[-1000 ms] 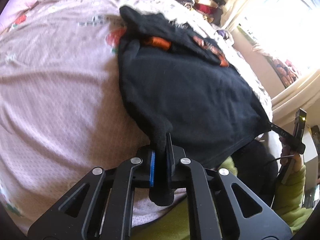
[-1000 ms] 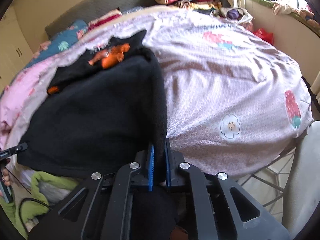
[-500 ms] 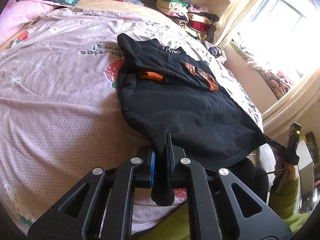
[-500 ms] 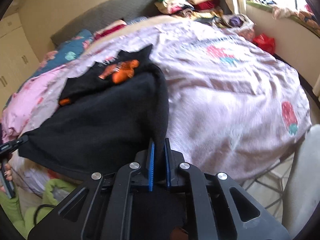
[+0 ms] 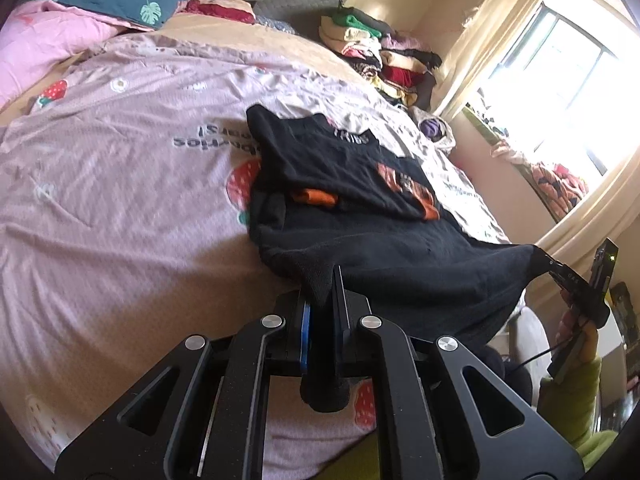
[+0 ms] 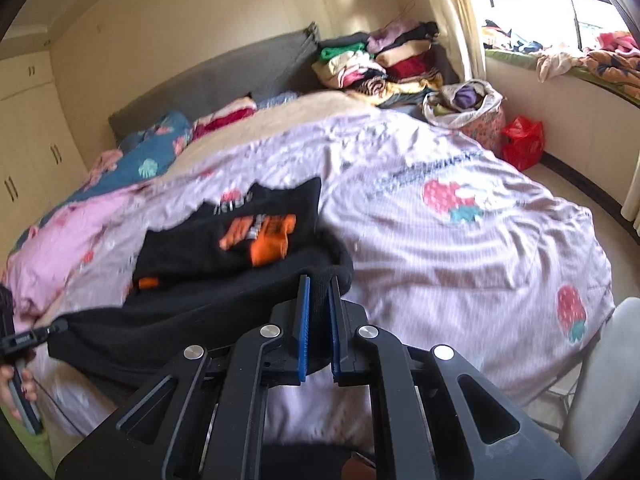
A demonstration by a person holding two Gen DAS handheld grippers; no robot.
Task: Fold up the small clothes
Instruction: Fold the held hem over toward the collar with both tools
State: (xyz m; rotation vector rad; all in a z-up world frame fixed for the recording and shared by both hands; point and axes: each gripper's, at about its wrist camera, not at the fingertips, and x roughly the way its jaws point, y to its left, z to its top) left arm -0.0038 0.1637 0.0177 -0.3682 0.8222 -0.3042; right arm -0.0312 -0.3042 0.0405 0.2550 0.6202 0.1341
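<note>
A small black shirt [image 5: 392, 240] [image 6: 208, 280] with an orange print lies on the bed, its far part flat and its near hem lifted off the bedspread. My left gripper [image 5: 322, 280] is shut on one corner of that hem. My right gripper [image 6: 318, 292] is shut on the other corner, and it shows at the right edge of the left wrist view [image 5: 560, 270]. The hem hangs stretched between the two grippers. In the right wrist view the left gripper's tip [image 6: 36, 334] shows at the far left.
A pink bedspread [image 5: 120, 200] with strawberry prints covers the bed. Pillows and quilts [image 5: 120, 4] lie at the head. Stacked folded clothes [image 6: 376, 64] sit at the far corner, with a bag [image 6: 468, 108] and a red bag [image 6: 522, 142] beside the window wall.
Both grippers have risen with the shirt's hem still clamped, lifting the near half off the bed. More of the room and the bed's head has come into view.
</note>
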